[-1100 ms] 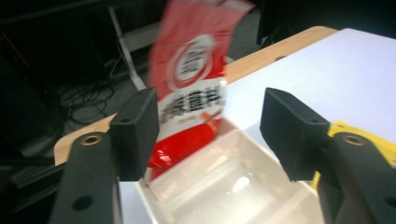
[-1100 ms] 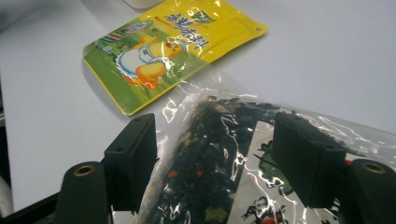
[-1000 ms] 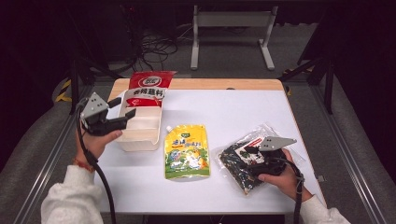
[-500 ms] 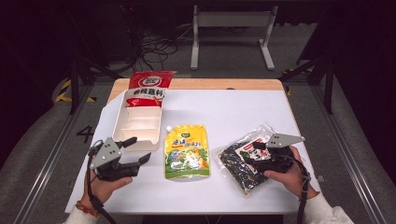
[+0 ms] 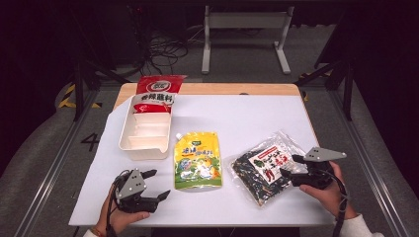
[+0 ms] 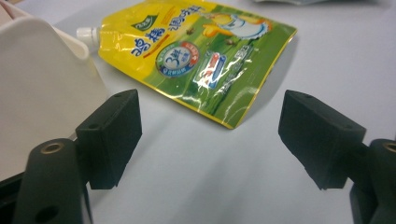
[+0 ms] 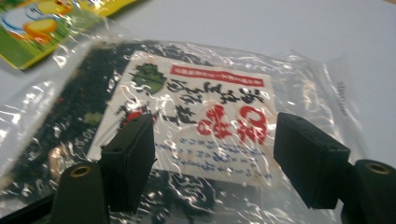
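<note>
Right claw [image 7: 212, 161] agape over clear bag [image 7: 187, 107], perhaps touching.

Yellow pouch [image 6: 196, 56]: blue round badge w/ "3", Chinese chars above it, too stylised to read. Clear bag [image 7: 201, 121]: white label w/ red + black Chinese print, unreadable. Red bag [image 5: 157, 94]: white Chinese chars, too small. Floor [image 5: 91, 140]: painted "4".

Lab/recording bay, not a kitchen: white-covered surface [image 5: 257, 118] under a fixed camera, dark surround, loose cables [image 5: 165, 47] on grey floor, metal stand [image 5: 244, 29], floor rail [image 5: 59, 163] marked "4", hazard tape [image 5: 66, 98].
</note>
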Tool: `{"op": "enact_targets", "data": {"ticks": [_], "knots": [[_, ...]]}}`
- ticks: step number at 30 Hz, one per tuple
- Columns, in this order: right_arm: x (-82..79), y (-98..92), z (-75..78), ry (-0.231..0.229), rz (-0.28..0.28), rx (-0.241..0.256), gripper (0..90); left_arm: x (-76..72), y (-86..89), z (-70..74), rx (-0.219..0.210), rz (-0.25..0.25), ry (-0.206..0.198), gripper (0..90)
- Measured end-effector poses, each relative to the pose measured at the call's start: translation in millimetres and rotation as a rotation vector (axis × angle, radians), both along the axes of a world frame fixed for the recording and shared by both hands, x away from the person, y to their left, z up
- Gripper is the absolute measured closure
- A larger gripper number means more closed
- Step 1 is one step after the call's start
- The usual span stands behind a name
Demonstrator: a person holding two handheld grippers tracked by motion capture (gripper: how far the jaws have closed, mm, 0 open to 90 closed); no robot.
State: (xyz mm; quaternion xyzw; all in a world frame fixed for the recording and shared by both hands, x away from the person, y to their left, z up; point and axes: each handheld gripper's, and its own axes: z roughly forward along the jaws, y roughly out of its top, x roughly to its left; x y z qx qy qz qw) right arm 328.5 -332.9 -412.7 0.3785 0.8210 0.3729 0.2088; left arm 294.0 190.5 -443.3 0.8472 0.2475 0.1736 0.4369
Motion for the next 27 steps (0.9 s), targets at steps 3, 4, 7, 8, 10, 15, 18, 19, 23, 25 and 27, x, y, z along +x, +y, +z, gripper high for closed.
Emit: {"op": "enact_targets", "data": {"ticks": [3,4,7,8,10,15,18,19,23,25,27], "knots": [[-1.7,-6.9,-1.4,-0.006,-0.037,-0.010,27.5,3.0,-2.0,-1.1,-0.011,-0.014,0.003,22.1],[-1.7,-6.9,-1.4,-0.006,-0.037,-0.010,27.5,4.9,-3.0,-1.5,-0.011,-0.012,0.004,22.1],[-2.8,-19.5,-7.9,0.010,-0.103,0.015,25.0,10.5,-7.1,-3.8,-0.019,-0.034,0.014,21.7],[-3.0,-22.7,-9.1,0.008,-0.116,0.024,24.2,11.2,-7.7,-4.6,-0.023,-0.036,0.019,21.6],[-4.3,-29.4,-10.8,0.010,-0.139,0.041,23.1,10.3,-8.6,-5.6,-0.018,-0.044,0.020,21.6],[-5.7,-37.9,-15.3,0.020,-0.146,0.057,23.2,7.7,-10.5,-7.3,-0.003,-0.059,0.017,21.5],[-7.6,-41.1,-14.8,-0.008,-0.146,0.046,23.7,8.0,-11.3,-9.4,0.005,-0.069,0.028,20.8],[-5.9,-43.4,-16.2,0.011,-0.146,0.061,23.3,8.1,-11.5,-10.2,0.012,-0.068,0.029,20.8],[-2.2,-46.3,-20.4,0.048,-0.161,0.081,22.1,8.2,-11.8,-10.6,0.012,-0.077,0.028,20.5],[0.9,-49.8,-23.3,0.062,-0.184,0.087,20.7,7.7,-12.4,-11.2,0.018,-0.078,0.033,20.4],[1.7,-51.6,-23.6,0.066,-0.192,0.093,20.6,7.3,-13.0,-11.2,0.025,-0.079,0.033,20.3]]}}
